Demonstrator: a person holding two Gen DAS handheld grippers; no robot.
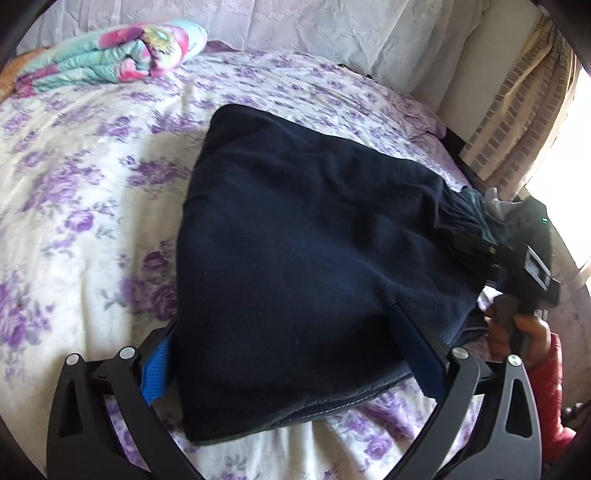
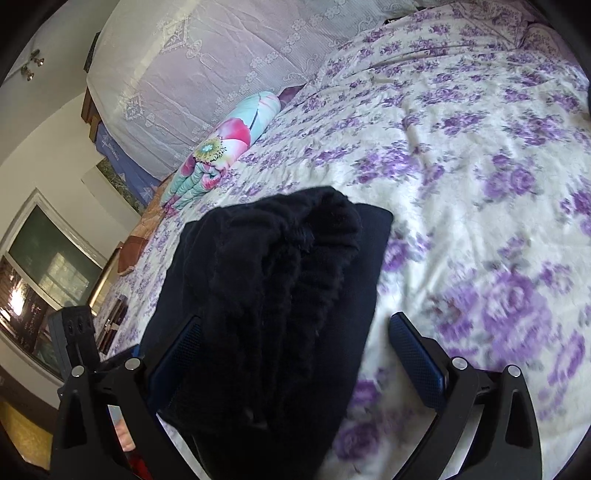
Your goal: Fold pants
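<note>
Left wrist view: navy pants lie on the flowery bed, between both wide-open tools, neither gripping.

Loads of open floral bedspread left of the dark pants, nothing lying there. Only real obstacle out that way: folded quilt up by the lace-covered headboard, well apart from the pants. Tighter on the other side, with the right gripper and hand crowding the waistband, curtain close behind. From the right wrist, wide bare bedspread right of the pants. Left gripper probably near the bed edge, hard to tell.
</note>
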